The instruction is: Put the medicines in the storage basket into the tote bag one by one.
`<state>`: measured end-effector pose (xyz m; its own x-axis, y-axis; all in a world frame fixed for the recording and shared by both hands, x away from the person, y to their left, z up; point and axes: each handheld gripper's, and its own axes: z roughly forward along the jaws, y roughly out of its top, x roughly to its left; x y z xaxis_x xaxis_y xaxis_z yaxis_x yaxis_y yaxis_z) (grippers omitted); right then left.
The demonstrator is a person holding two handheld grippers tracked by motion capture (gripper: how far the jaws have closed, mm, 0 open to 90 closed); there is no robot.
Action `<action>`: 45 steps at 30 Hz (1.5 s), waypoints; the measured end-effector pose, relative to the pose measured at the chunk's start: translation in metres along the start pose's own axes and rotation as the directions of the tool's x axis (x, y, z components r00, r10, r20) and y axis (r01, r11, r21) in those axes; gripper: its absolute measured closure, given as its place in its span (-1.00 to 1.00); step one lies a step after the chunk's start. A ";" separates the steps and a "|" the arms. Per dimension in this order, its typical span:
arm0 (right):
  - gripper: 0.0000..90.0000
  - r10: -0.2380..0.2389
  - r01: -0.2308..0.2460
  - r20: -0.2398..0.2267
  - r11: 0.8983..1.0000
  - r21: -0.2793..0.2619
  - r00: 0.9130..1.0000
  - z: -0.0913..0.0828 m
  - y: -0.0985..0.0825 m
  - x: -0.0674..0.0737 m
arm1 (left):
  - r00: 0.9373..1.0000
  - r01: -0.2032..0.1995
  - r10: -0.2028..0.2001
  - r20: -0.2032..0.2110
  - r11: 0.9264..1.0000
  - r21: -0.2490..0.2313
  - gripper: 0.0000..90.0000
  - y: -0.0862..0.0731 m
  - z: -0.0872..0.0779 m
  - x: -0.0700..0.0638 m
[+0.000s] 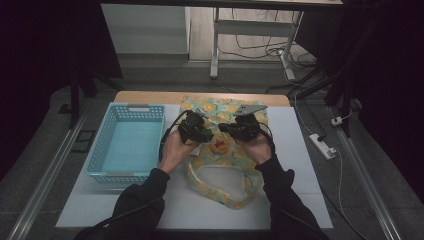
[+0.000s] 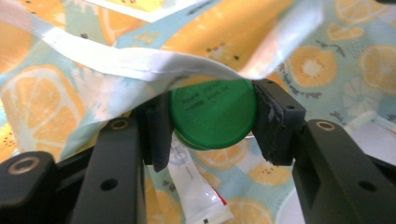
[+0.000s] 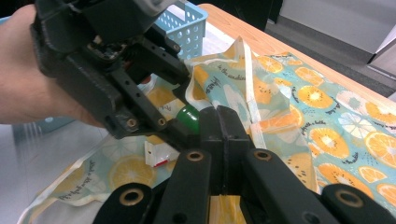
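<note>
Table [image 1: 300,165] first: a pale mat over a wooden top, with a light blue basket [image 1: 127,142] sitting at its left and the fruit-print bag [image 1: 225,175] — oranges and lemons on pale teal — spread across the middle, its mouth toward the person. We note both forearms in dark sleeves coming in from below, the hands meeting over the upper half of the bag. Left gripper [image 2: 212,121]: jaws part-way open and pressed on either side of a green cap [image 2: 212,114], which sits right at the white-hemmed edge of the cloth; the hem drapes over the top of the cap. Below it, in the left gripper view, a white tube with a red-marked end [image 2: 198,196] hangs down (it belongs to the cap, as far as we can tell). Right gripper [image 3: 219,123]: jaws fully together, with a fold of the bag's cloth pinched between them — it holds the fabric up beside the cap. In the right gripper view the two tools stand just beside each other.
</note>
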<state>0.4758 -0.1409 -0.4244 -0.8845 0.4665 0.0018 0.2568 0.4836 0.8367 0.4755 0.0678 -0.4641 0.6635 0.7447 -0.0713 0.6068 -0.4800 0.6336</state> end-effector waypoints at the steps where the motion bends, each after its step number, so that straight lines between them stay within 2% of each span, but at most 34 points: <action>1: 1.00 -0.001 0.001 -0.001 1.000 0.002 1.000 0.000 0.000 0.000 | 1.000 0.006 -0.006 -0.003 1.000 -0.001 0.16 0.000 0.001 0.001; 7: 1.00 -0.003 0.003 -0.002 1.000 0.007 1.000 0.002 0.000 0.002 | 0.999 0.027 -0.027 -0.036 1.000 -0.003 0.16 0.002 0.008 0.007; 15: 1.00 -0.003 0.003 0.000 1.000 0.005 1.000 0.002 0.000 0.002 | 0.998 0.043 -0.044 -0.037 0.999 -0.020 0.15 0.005 0.016 0.009; 20: 1.00 -0.004 0.004 0.001 1.000 0.006 1.000 0.002 0.000 0.002 | 0.998 0.052 -0.053 -0.032 0.999 -0.014 0.14 0.007 0.021 0.010; 23: 1.00 -0.006 0.006 0.000 1.000 0.007 1.000 0.002 0.000 0.002 | 0.997 0.038 -0.039 -0.064 0.999 -0.016 0.09 0.008 0.022 0.007; 29: 1.00 -0.003 0.003 0.002 1.000 -0.002 1.000 0.000 0.000 0.001 | 0.999 0.023 -0.024 -0.038 0.999 -0.024 -0.23 0.010 0.015 0.001; 34: 1.00 0.000 0.000 0.002 1.000 -0.009 1.000 -0.002 0.001 0.000 | 1.000 0.017 -0.017 0.003 0.999 -0.028 -0.37 0.007 0.006 0.001; 37: 1.00 0.000 0.000 0.001 1.000 -0.010 1.000 -0.002 0.001 0.000 | 1.000 0.007 -0.007 0.013 1.000 -0.022 -0.44 0.004 0.001 0.000; 41: 1.00 0.001 -0.001 0.001 1.000 -0.012 1.000 -0.002 0.001 0.000 | 0.998 0.014 -0.012 0.060 0.999 -0.038 -0.51 -0.001 -0.006 0.000; 45: 1.00 0.003 -0.003 0.001 1.000 -0.011 1.000 -0.003 0.001 -0.001 | 0.996 0.010 -0.005 0.085 0.999 -0.049 -0.56 -0.005 -0.013 -0.004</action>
<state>0.4756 -0.1433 -0.4214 -0.8832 0.4689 0.0037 0.2554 0.4744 0.8424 0.4640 0.0736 -0.4568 0.6952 0.7050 -0.1403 0.5910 -0.4496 0.6697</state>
